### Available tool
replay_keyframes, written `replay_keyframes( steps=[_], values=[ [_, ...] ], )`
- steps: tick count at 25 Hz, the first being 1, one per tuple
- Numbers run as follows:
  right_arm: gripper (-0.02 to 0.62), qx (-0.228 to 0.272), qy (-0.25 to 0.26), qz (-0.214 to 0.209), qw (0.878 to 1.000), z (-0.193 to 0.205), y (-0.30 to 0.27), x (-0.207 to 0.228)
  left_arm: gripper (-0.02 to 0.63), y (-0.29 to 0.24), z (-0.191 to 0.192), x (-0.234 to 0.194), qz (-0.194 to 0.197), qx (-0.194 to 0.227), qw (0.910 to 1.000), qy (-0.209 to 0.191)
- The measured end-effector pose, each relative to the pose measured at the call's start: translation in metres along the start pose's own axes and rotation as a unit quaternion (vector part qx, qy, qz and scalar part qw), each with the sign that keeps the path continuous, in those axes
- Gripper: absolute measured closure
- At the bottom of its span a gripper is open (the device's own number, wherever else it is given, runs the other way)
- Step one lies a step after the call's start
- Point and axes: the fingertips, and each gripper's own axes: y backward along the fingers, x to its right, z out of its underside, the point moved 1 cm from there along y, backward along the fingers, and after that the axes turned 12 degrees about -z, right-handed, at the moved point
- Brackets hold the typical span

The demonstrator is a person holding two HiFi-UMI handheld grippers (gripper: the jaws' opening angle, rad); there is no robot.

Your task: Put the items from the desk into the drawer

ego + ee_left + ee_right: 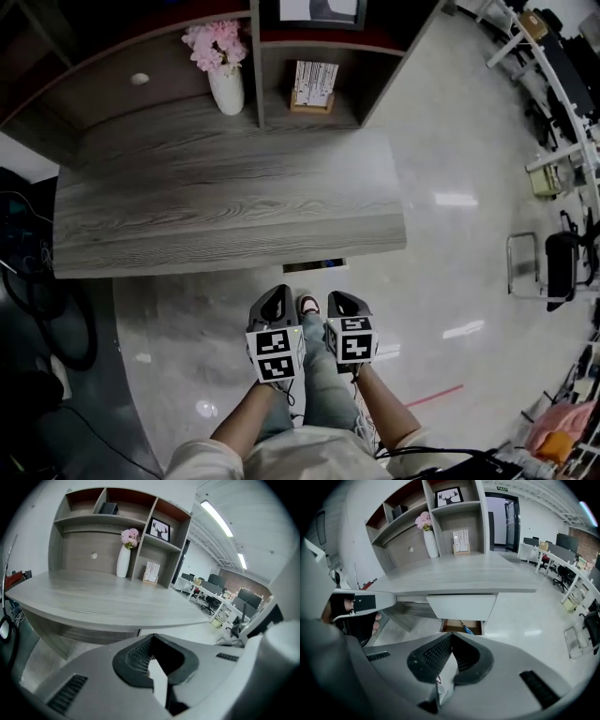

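A wood-grain bench (225, 197) with a shelf unit at its back is being viewed from above. Both grippers are being held low and side by side in front of the person's legs, well apart from the bench's front edge. The left gripper (278, 294) and the right gripper (343, 300) are each being held with fingers pressed together, tips meeting. Nothing is being pinched in either gripper view.

The working surface of the bench is being shown bare. Only a white vase (226, 90) of pink flowers, standing at the back of the bench top, and a small card stand (312, 86), inside a shelf compartment, are being seen there.

The drawer (454, 626) is being shown ajar beneath the bench's front edge, its brown inside exposed. A blue-handled item (467, 629) is lying in it, too small to be named.

The drawer is lying ahead of and beyond both pairs of fingers, roughly between the two grippers. Its front runs left to right, parallel to the bench edge, so its travel runs straight away from the person. It is being framed directly over the right gripper's fingers and is not being seen in the left gripper view, so the right gripper is judged the better placed. The clearing is judged nearly finished, and a straight forward push on the drawer is probably what is being called for next.
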Motion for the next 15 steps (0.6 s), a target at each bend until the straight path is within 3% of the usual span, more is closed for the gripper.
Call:
replay_keyframes(
  steps=[15],
  values=[
    [0.595,0.082,0.014,0.001,0.997,-0.082,0.086,-0.040,0.607,0.069,-0.088,0.018,0.021,0.041,0.9989,-0.001]
  ],
)
